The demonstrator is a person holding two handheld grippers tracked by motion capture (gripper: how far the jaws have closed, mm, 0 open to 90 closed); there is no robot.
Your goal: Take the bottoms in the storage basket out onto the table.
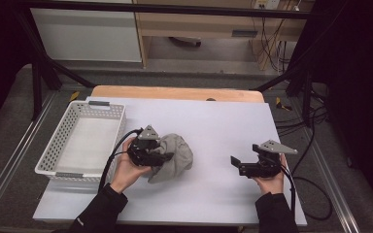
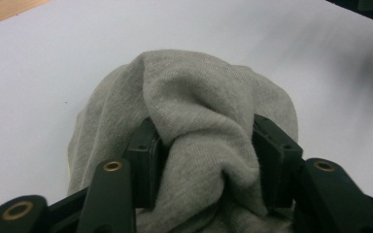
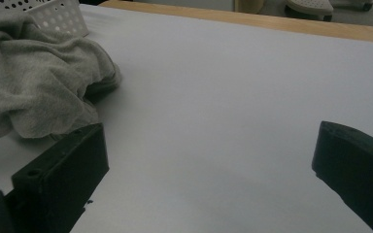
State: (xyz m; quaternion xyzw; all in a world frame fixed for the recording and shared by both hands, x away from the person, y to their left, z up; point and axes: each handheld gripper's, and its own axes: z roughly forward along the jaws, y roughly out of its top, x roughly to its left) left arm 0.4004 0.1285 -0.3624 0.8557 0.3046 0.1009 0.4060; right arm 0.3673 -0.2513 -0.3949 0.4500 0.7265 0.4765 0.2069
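Lying bunched on the bench at frame centre, just right of the basket, not in it: grey cloth. Left tool half spread around a thick fold, pads touching it on both sides, grip loose at best. Right tool wide open, empty, well apart at right. Judged midway: cloth gathered, not yet stowed. No clear long axis; crumpled lump, slightly stretched from lower left to upper right.

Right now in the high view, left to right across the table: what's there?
white basket → left gripper → grey cloth, bunched at that gripper's tip → bare white tabletop → right gripper
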